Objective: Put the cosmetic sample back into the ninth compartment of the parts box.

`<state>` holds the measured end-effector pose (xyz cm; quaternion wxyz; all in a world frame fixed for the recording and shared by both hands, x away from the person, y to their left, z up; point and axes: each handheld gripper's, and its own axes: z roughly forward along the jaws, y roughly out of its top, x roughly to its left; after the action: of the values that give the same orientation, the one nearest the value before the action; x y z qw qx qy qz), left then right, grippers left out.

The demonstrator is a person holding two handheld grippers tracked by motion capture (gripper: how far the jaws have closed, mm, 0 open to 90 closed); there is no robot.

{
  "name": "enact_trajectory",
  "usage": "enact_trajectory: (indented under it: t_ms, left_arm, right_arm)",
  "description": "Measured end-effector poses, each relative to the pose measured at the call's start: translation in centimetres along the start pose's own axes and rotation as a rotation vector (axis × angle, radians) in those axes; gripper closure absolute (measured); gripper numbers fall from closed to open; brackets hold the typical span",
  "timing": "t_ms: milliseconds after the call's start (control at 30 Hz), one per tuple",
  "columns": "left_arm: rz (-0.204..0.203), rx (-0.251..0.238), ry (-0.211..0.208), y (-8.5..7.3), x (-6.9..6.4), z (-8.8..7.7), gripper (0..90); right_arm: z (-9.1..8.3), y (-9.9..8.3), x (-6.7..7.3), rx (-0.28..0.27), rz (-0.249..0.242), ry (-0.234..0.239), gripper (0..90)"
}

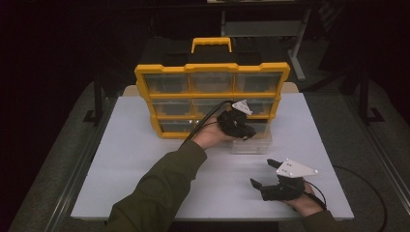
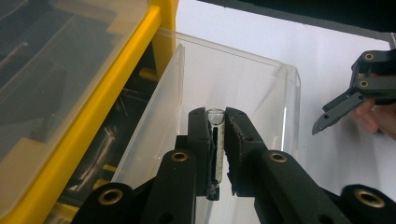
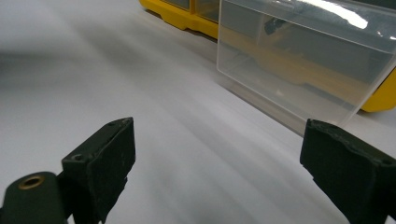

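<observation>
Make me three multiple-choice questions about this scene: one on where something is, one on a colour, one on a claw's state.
1. Where is the clear plastic drawer?
A. on the white table in front of the organiser
B. on top of the organiser
C. on the floor

2. What colour is the frame of the plastic drawer organiser?
A. red
B. yellow
C. green

3. How is the right claw?
A. shut on the drawer
B. shut, empty
C. open, empty

Answers: 1 A, the high view shows it there. 2 B, the frame is yellow. 3 C, its jaws stand wide apart over bare table.
</observation>
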<state>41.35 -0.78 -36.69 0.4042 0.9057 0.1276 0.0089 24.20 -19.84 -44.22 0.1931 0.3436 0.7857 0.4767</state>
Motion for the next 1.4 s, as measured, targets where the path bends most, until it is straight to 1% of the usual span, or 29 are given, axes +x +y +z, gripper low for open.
enact_trajectory:
  t_ms: [100, 133, 200, 300, 367, 400, 467, 500, 600, 667, 733, 833, 867, 933, 967, 1100, 1167, 1267, 1300, 1333, 1400]
  left_arm:
    - [-0.004, -0.005, 0.002, 0.0, 0.1, 0.0, 79.8]
    - [-0.004, -0.006, 0.004, 0.0, 0.1, 0.0, 77.3]
    - [-0.003, -0.009, 0.008, 0.0, 0.0, -0.2, 75.3]
    - [-0.005, -0.014, 0.011, 0.1, 0.0, -0.4, 74.2]
    - [-0.013, -0.020, 0.006, 0.1, 0.0, -0.5, 74.2]
    - [-0.011, -0.016, 0.003, 0.1, 0.0, -0.6, 74.4]
    - [-0.017, -0.016, -0.013, 0.2, -0.1, -0.8, 77.0]
    - [-0.017, -0.010, -0.013, 0.2, -0.1, -0.9, 78.2]
    - [-0.025, -0.020, -0.023, 0.1, -0.4, -1.3, 83.1]
    - [-0.018, -0.011, -0.027, 0.1, -0.6, -1.6, 86.6]
    - [-0.015, -0.008, -0.029, 0.0, -0.8, -1.8, 89.4]
    - [-0.010, 0.003, -0.038, -0.1, -1.3, -2.2, 89.9]
    - [-0.020, -0.006, -0.042, -0.1, -1.6, -2.2, 90.0]
    - [-0.008, -0.003, -0.050, -0.1, -1.9, -2.5, 90.0]
    - [-0.012, -0.002, -0.049, -0.1, -2.1, -2.7, 90.0]
    - [-0.010, -0.012, -0.056, -0.5, -2.9, -3.1, 90.0]
    - [-0.009, -0.006, -0.058, -0.8, -3.3, -3.2, 90.0]
    - [-0.007, 0.002, -0.059, -1.1, -3.6, -3.3, 90.0]
    - [-0.005, -0.001, -0.058, -1.3, -3.7, -3.4, 90.0]
    - [-0.011, -0.007, -0.058, -1.4, -3.9, -3.4, 90.0]
    - [-0.005, -0.003, -0.056, -1.6, -4.1, -3.5, 90.0]
  right_arm:
    - [0.0, 0.0, 0.0, 0.002, 0.001, -0.001, 9.5]
    - [0.0, 0.0, 0.0, 0.002, 0.002, -0.001, 9.6]
    - [0.0, 0.0, 0.0, 0.001, -0.001, -0.001, 9.6]
    - [0.0, 0.0, 0.0, 0.001, -0.003, 0.000, 9.6]
    - [0.0, 0.0, 0.0, 0.001, -0.002, 0.000, 9.5]
    - [0.0, 0.0, 0.0, 0.001, -0.003, 0.000, 9.6]
    - [0.0, 0.0, 0.0, 0.002, -0.005, 0.000, 9.6]
    - [0.0, 0.0, 0.0, 0.002, -0.003, -0.001, 9.6]
    - [0.0, 0.0, 0.0, 0.003, -0.003, -0.001, 9.6]
    - [0.0, 0.0, 0.0, 0.005, -0.003, 0.000, 9.6]
    - [0.1, 0.0, 0.0, 0.004, -0.005, 0.000, 9.6]
    - [0.1, 0.0, 0.0, 0.005, -0.006, -0.001, 9.6]
    - [0.1, 0.0, 0.0, 0.004, -0.008, 0.000, 9.6]
    - [0.1, 0.0, 0.1, 0.005, -0.004, 0.001, 9.6]
    - [0.1, 0.0, 0.1, 0.006, -0.004, 0.002, 9.6]
    - [0.1, 0.0, 0.1, 0.006, -0.005, 0.004, 9.6]
    - [0.2, 0.0, 0.1, 0.010, -0.003, 0.006, 9.6]
    - [0.3, 0.0, 0.1, 0.009, -0.004, 0.007, 9.6]
    - [0.4, 0.1, 0.1, 0.008, -0.007, 0.007, 9.6]
    - [0.4, 0.1, 0.1, 0.011, -0.008, 0.010, 9.6]
    - [0.5, 0.1, 0.1, 0.015, -0.009, 0.012, 9.6]
